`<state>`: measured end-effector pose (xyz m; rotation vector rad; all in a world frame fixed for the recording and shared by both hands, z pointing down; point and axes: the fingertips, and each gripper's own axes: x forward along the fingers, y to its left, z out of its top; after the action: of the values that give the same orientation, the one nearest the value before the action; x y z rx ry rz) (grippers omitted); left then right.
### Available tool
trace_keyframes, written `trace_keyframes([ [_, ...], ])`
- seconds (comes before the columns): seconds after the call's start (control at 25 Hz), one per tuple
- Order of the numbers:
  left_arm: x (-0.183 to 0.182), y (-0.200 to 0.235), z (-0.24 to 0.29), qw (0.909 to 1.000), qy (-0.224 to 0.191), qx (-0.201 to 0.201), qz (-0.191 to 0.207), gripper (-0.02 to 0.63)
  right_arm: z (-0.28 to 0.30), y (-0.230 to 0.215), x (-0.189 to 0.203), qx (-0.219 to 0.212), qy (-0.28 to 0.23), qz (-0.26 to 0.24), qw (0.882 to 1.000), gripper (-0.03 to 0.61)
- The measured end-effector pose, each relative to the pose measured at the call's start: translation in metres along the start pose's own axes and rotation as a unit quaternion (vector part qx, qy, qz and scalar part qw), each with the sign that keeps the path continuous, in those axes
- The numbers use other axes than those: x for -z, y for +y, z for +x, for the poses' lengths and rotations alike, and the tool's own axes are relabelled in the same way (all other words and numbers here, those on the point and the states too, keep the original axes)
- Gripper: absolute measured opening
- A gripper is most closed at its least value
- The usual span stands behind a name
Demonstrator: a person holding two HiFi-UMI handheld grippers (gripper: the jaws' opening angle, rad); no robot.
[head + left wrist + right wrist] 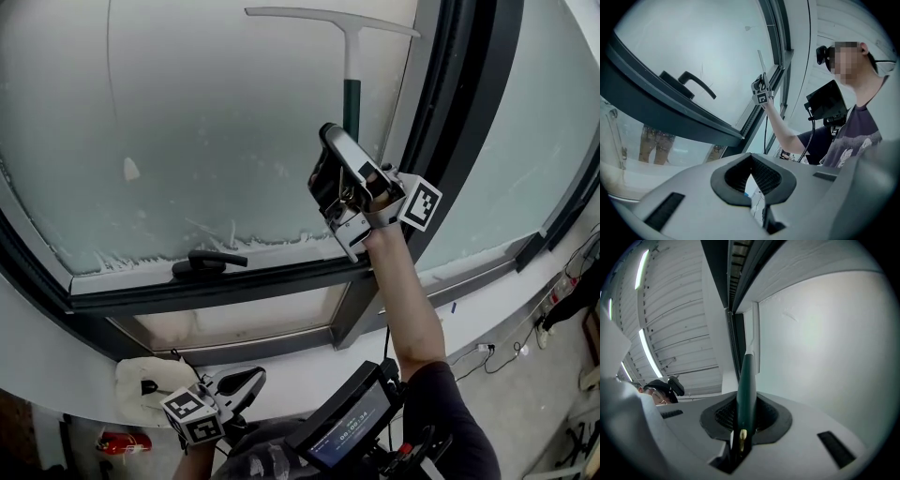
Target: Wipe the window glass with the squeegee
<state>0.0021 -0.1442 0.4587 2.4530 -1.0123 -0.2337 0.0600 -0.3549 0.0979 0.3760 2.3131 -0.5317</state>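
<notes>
Two grippers noted. Your right gripper (337, 137) is up and to the right of the window handle (208, 262), with its jaws clamped on the green grip of the squeegee (352, 66). The squeegee blade lies against the window glass (187, 122), high above that handle. Your left gripper (246, 382) hangs below the handle, jaws closed together, nothing between them.

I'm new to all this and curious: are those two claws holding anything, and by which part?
The right gripper clamps the white-bladed squeegee by the lower end of its dark green handle. The left gripper is shut on nothing.
</notes>
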Motion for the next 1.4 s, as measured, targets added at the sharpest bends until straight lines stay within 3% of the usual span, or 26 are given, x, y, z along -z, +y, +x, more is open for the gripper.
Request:
trace_keyframes([
  [0.48, -0.012, -0.006, 0.006, 1.0, 0.0, -0.005, 0.0, 0.006, -0.021, -0.007, 0.015, 0.016, 0.009, -0.004, 1.0, 0.044],
  [0.56, -0.025, -0.005, 0.007, 0.9997, -0.015, -0.004, 0.019, 0.006, -0.027, -0.008, 0.02, 0.018, 0.01, -0.007, 1.0, 0.046],
  [0.76, -0.064, -0.006, 0.002, 0.9931, -0.025, -0.013, 0.114, 0.005, -0.037, -0.011, 0.027, 0.027, 0.014, -0.022, 0.999, 0.046],
  [0.92, -0.072, -0.003, -0.002, 0.9949, -0.043, -0.02, 0.09, 0.005, -0.043, -0.011, 0.035, 0.033, 0.018, -0.021, 0.999, 0.046],
  [1.4, -0.029, -0.007, -0.001, 0.9989, -0.011, -0.011, 0.044, 0.006, -0.073, -0.016, 0.068, 0.054, 0.01, 0.003, 0.999, 0.046],
])
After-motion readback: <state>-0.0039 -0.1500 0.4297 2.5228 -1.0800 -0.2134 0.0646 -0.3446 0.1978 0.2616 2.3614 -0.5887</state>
